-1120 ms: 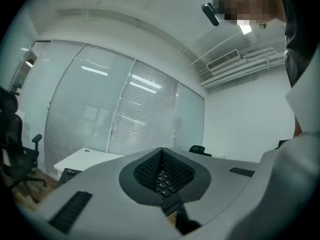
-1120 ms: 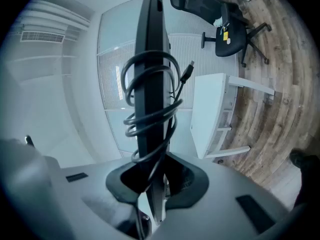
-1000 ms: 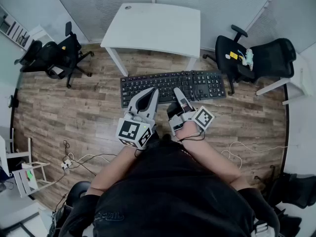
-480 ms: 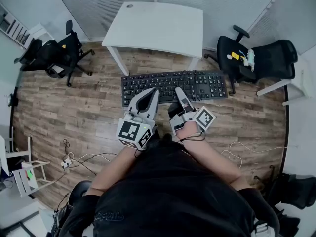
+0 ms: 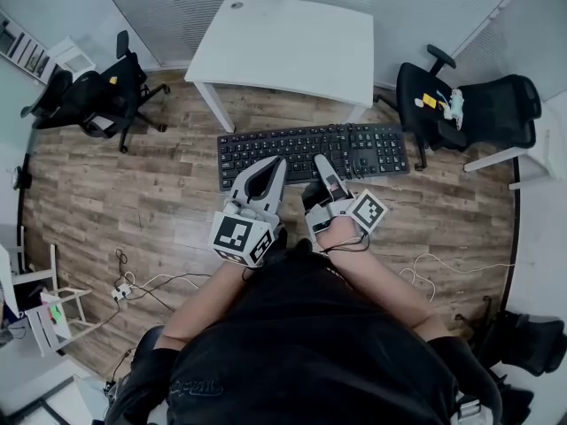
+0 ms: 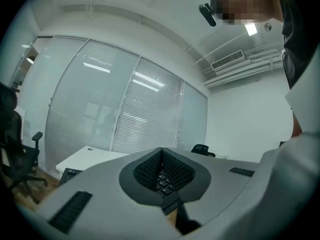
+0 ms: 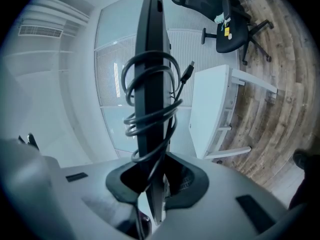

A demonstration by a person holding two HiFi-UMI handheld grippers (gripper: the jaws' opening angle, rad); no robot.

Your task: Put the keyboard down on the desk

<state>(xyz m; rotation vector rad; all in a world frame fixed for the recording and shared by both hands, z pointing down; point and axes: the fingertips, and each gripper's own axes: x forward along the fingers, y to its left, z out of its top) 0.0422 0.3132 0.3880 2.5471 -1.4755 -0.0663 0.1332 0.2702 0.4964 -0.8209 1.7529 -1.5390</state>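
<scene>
While the keyboard (image 5: 310,151) hangs over the wooden floor (image 5: 142,193) in the head view, its long axis runs left to right, roughly parallel to the near edge of the white desk (image 5: 283,47). That desk lies just beyond the keyboard's far side. Both grippers sit at the near long edge and point away from the person toward the desk. The left gripper (image 5: 276,161) lies flat over the keys, and the right gripper (image 5: 323,168), rolled onto its side, sits just beside it. Neither is clearly closer to the desk. The number-pad end reaches well out to the right of both.

Seen from the left gripper view, the left gripper (image 6: 161,149) has its fingertips meeting each other. Keys of the keyboard (image 6: 163,182) show only through the hollow behind the tips, so it pinches nothing and seems merely to steady the board. The desk (image 6: 95,156) stands ahead.

Seen from the right gripper view, the right gripper (image 7: 152,184) is clamped on the keyboard (image 7: 150,59). The board rises edge-on from between its jaws, with a coiled cable (image 7: 150,109) looped against it. The desk (image 7: 210,109) is beyond, to the right. This hand probably bears the load, so the coming move is likely forward over the desk, then down, keeping the long axis parallel to the desk's edge.
</scene>
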